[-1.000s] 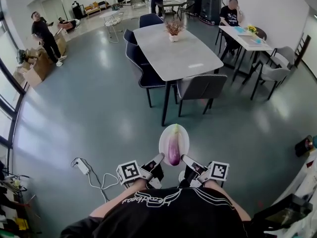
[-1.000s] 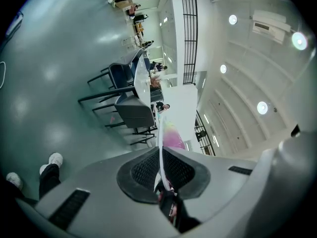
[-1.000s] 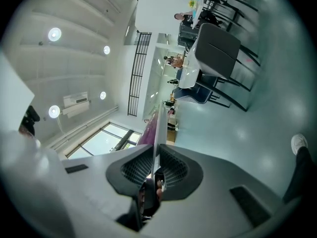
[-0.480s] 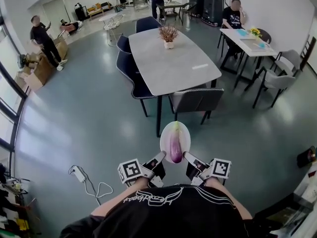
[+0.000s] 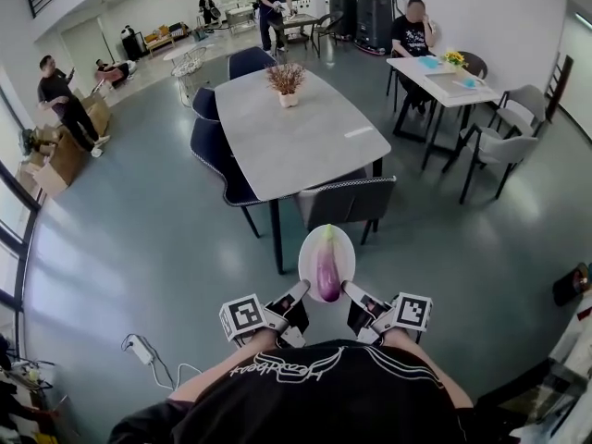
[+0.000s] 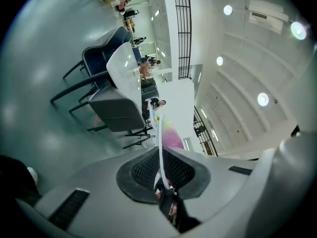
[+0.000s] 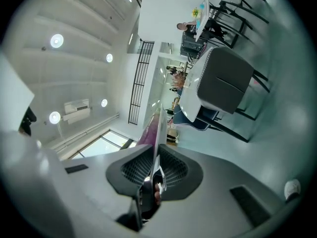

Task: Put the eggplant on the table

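A purple eggplant (image 5: 326,268) with a green tip lies on a white plate (image 5: 343,248) held in the air in front of me. My left gripper (image 5: 298,296) is shut on the plate's near left rim and my right gripper (image 5: 348,294) is shut on its near right rim. In the left gripper view the plate (image 6: 159,138) shows edge-on between the pads, with the eggplant (image 6: 171,135) beyond it. In the right gripper view the plate (image 7: 157,133) is likewise clamped edge-on. The long grey table (image 5: 305,146) stands just ahead of the plate.
Dark chairs (image 5: 347,199) ring the table, and a potted plant (image 5: 286,82) sits near its far end. A second table (image 5: 444,74) with a seated person stands at right. A power strip with cable (image 5: 141,348) lies on the floor at left. People stand at the far left.
The table and chairs have come closer to me and shifted left in the head view. The plate with the eggplant stays held the same way in both grippers.
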`<action>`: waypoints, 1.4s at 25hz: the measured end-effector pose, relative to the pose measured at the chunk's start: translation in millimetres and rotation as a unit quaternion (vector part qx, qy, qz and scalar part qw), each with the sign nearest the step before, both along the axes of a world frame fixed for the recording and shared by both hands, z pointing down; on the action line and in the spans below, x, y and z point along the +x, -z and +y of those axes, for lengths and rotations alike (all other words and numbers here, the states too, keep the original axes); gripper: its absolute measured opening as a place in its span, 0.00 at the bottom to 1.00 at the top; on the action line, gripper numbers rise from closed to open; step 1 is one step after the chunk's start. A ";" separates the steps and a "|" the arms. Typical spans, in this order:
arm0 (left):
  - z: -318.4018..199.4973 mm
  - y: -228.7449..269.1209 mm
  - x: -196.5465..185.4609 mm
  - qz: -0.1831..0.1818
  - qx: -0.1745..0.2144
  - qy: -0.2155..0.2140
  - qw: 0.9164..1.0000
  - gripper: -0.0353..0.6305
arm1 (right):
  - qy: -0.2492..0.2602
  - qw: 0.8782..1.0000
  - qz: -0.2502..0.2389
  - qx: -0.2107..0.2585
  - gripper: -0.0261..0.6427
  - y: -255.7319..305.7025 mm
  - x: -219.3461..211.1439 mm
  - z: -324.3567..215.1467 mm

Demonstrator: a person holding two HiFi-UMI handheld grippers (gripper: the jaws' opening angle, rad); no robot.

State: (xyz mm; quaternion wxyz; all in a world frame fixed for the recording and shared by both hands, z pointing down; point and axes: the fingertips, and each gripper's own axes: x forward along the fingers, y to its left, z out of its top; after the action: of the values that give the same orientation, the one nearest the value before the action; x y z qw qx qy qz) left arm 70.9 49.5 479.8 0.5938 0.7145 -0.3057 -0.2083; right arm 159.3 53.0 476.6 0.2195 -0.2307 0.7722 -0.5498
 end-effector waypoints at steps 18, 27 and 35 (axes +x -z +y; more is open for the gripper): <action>-39.4 -21.5 -6.8 -0.005 -0.013 0.001 1.000 0.09 | 0.000 1.000 0.019 -0.013 0.11 -20.0 -4.9 -39.6; -92.5 -33.0 -21.6 0.001 -0.016 0.004 1.000 0.09 | 0.000 0.999 0.034 -0.028 0.11 -31.6 -20.8 -94.6; -166.7 -56.7 -58.0 0.008 -0.047 0.019 0.999 0.09 | 0.011 0.997 0.052 -0.051 0.11 -53.0 -56.6 -170.3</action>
State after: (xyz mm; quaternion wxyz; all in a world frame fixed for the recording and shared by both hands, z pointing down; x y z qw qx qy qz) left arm 12.9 -117.2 536.6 0.6247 0.6785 -0.3241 -0.2105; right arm 102.6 -117.4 529.5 0.1609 -0.2616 0.7561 -0.5779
